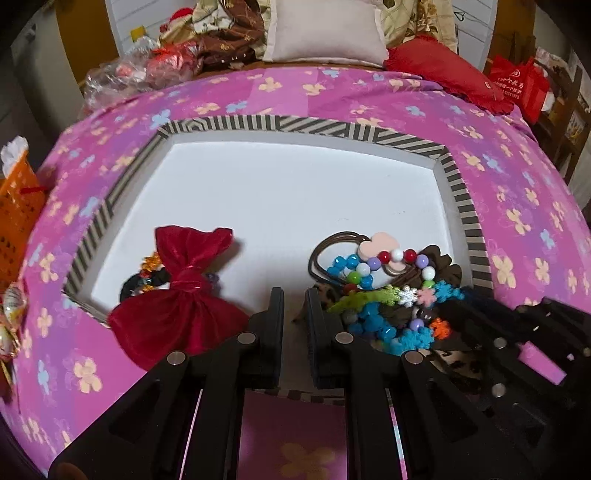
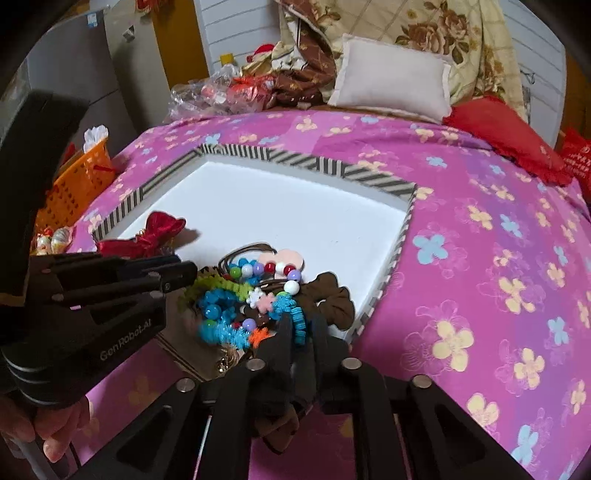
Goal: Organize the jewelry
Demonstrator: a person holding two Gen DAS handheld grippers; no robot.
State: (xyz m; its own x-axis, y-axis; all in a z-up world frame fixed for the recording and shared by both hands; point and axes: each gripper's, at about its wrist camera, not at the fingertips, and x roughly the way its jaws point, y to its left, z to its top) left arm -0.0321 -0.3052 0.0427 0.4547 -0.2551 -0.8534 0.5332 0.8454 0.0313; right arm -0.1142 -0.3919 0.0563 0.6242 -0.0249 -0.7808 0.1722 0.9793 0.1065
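A white tray with a striped rim (image 1: 221, 123) (image 2: 295, 158) lies on the pink flowered bedspread. In its near right corner is a pile of jewelry (image 1: 384, 291) (image 2: 251, 295): coloured bead strings, blue and green fuzzy bands, brown hair ties. A red satin pouch (image 1: 181, 299) (image 2: 147, 238) lies at the near left. My left gripper (image 1: 294, 299) (image 2: 181, 273) hovers over the tray's near edge between pouch and pile, jaws a narrow gap apart, empty. My right gripper (image 2: 301, 328) (image 1: 480, 306) is shut on a brown scrunchie (image 2: 332, 299) at the pile's near right.
An orange basket (image 1: 18, 210) (image 2: 77, 177) stands off the bed's left edge. Pillows (image 1: 325, 29), a red cushion (image 1: 447, 74) and plastic-wrapped items (image 1: 122, 70) lie at the far end of the bed. A red bag (image 1: 521, 81) stands far right.
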